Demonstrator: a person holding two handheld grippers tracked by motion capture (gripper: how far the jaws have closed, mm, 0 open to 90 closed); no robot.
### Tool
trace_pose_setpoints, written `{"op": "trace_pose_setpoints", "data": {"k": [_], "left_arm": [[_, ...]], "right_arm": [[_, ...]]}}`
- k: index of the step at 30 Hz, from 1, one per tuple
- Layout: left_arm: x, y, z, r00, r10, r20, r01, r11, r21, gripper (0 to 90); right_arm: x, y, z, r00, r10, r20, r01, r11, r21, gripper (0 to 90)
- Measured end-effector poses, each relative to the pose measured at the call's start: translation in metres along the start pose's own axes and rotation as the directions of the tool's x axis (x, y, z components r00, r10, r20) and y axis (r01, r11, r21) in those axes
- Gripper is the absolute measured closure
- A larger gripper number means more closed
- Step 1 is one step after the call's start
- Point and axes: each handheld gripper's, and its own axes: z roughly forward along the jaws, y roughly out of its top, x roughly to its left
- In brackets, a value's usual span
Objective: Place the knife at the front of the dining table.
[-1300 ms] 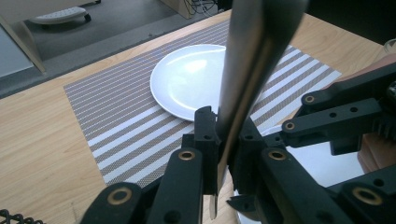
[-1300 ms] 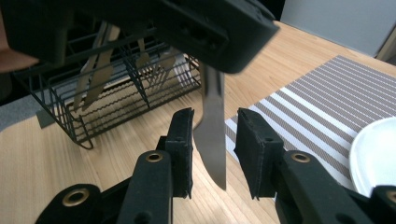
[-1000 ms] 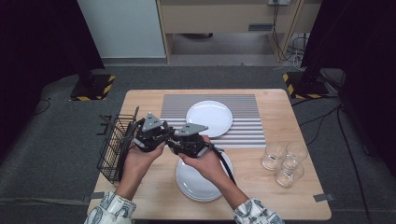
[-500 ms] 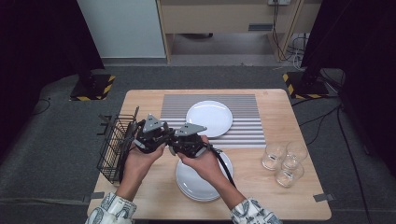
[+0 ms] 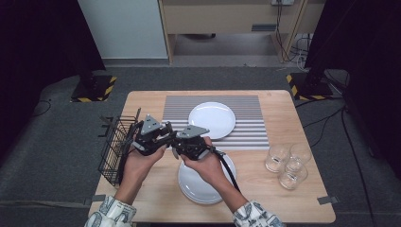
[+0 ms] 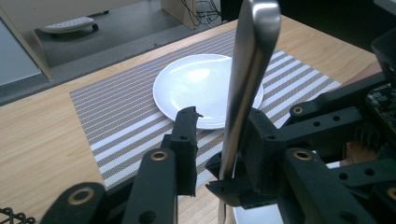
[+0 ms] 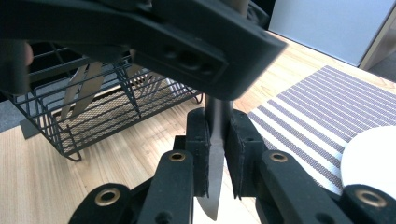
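Mid hand-over above the tabletop (image 5: pixel 156 198): right gripper (image 7: pixel 217 140) clamps a knife (image 7: pixel 215 163); left gripper (image 6: pixel 217 135) fingers have just been opening, loose around it. Next, withdraw left.

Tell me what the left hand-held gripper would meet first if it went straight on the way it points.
Probably the white plate on the striped placemat; it lies straight ahead of the left hand-held gripper, beyond the knife standing between its jaws, though depth is hard to judge.
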Motion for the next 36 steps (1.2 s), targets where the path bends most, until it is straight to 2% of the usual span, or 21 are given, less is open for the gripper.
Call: {"op": "trace_pose_setpoints", "data": {"k": [7,10,15,18,21,24,36], "left_arm": [[0.001,-0.002,-0.009,0.9996,-0.007,-0.026,0.006,0.9997,-0.024,52.8],[-0.001,-0.004,-0.012,0.9992,0.003,-0.04,-0.003,0.9999,-0.016,45.5],[-0.003,-0.012,-0.011,0.9993,0.015,-0.034,-0.015,0.9997,0.019,39.0],[-0.005,-0.017,-0.007,0.9996,0.011,-0.027,-0.01,0.9995,0.03,36.9],[-0.006,-0.021,-0.005,0.9986,0.029,-0.044,-0.027,0.9987,0.043,34.6],[-0.005,-0.024,-0.004,0.999,0.02,-0.04,-0.019,0.9987,0.046,33.5],[-0.007,-0.039,0.004,0.9991,0.018,-0.04,-0.015,0.9976,0.067,33.1]], "right_arm": [[-0.002,0.001,0.0,0.9999,0.007,0.009,-0.007,1.0,-0.005,80.0],[-0.003,0.001,0.0,0.9999,0.008,0.012,-0.008,1.0,-0.005,79.9],[-0.006,0.002,-0.001,0.9998,0.01,0.018,-0.01,1.0,-0.002,80.0],[-0.007,0.003,-0.001,0.9997,0.012,0.021,-0.012,1.0,0.0,80.0],[-0.007,0.005,-0.001,0.9997,0.007,0.023,-0.007,1.0,-0.004,80.0],[-0.009,0.006,-0.003,0.9996,0.006,0.027,-0.006,1.0,-0.004,80.0],[-0.012,0.007,-0.005,0.9995,0.011,0.031,-0.011,1.0,-0.005,80.0]]}}
